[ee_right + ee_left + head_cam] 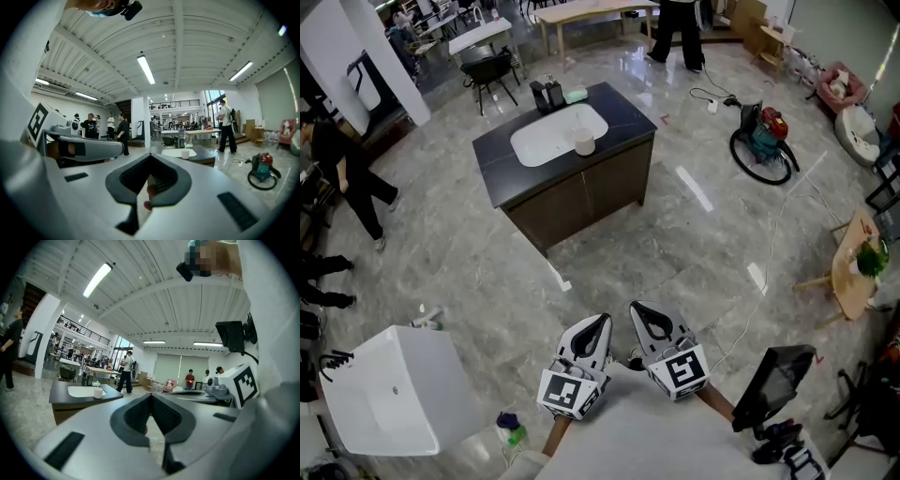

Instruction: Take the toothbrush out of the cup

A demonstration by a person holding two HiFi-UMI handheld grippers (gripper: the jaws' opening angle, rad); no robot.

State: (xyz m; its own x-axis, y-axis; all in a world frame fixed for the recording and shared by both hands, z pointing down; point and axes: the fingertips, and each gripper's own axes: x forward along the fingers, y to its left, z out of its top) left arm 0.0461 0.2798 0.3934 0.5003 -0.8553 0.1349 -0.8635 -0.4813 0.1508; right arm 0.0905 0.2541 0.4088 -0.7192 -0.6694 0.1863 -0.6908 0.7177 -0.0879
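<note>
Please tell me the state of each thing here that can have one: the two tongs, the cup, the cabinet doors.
Left tongs: shut, empty.
Right tongs: shut, empty.
Cup: upright at the edge of the basin; contents too small to tell.
Cabinet doors: shut.

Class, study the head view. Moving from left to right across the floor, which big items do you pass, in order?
white basin → dark counter → vacuum cleaner → wooden side table
</note>
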